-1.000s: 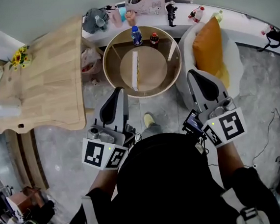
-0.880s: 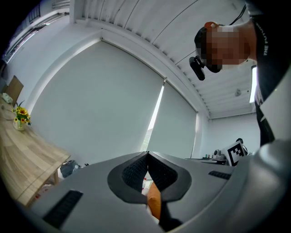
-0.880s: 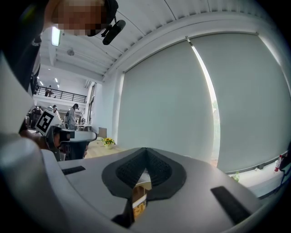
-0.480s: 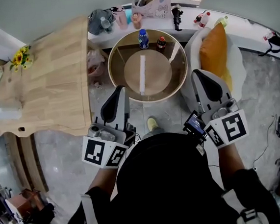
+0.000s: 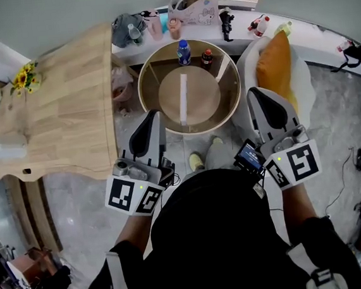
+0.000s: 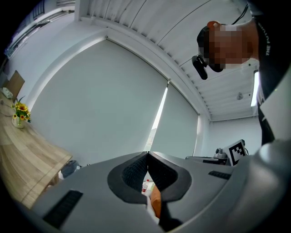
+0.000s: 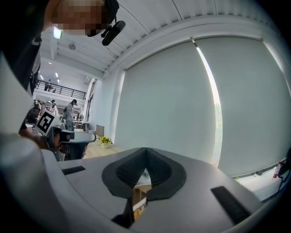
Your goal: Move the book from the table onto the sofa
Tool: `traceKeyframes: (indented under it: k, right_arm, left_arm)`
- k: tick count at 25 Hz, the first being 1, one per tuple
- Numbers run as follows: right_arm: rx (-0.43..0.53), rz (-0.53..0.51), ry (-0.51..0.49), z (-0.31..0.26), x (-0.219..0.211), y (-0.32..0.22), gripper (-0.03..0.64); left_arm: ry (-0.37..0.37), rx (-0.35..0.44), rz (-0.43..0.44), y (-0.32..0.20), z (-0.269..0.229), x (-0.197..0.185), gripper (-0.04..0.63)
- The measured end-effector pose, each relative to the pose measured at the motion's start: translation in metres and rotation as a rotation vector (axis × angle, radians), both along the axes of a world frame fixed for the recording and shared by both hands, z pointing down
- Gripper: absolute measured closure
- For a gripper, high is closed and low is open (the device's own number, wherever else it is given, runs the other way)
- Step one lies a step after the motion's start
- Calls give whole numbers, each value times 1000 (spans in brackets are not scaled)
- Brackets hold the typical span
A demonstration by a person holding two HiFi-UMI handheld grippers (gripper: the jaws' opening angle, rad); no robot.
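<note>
At twelve o'clock on the worktop (image 5: 209,100), the book (image 5: 183,98) was seen ungrasped; left gripper (image 5: 152,118) and right gripper (image 5: 256,95) were held short, fingers pressed together empty, likely pending approach.

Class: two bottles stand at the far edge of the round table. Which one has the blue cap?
The left bottle in the head view, which is blue-labelled too. The right bottle beside it is dark with a red cap.

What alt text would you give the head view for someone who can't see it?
From above, a person holds the left gripper and right gripper, both shut and empty, before a round table with a blue bottle; an orange cushion lies to its right.
</note>
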State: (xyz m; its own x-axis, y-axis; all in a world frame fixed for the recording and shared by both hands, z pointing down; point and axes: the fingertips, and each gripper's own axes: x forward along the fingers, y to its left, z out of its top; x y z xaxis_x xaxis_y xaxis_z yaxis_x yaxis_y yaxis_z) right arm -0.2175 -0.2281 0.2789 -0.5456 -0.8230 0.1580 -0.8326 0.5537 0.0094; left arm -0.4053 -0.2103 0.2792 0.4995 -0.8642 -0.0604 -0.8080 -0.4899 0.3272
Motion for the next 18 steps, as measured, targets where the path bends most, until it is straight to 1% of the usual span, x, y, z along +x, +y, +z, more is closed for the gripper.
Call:
traceKeyframes:
  k: [5, 8, 13, 18]
  right_arm:
    - [-1, -19, 7, 2, 0, -13, 607]
    - [-24, -16, -5, 6, 5, -27, 607]
    - [-32, -31, -26, 10, 15, -57, 607]
    - [-51, -46, -37, 22, 28, -91, 607]
  left_arm:
    - [-8, -14, -1, -10, 5, 2, 583]
    - [-12, -28, -8, -23, 8, 5, 583]
    - [2, -41, 7, -46, 15, 19, 583]
    - [-20, -93, -9, -79, 37, 33, 583]
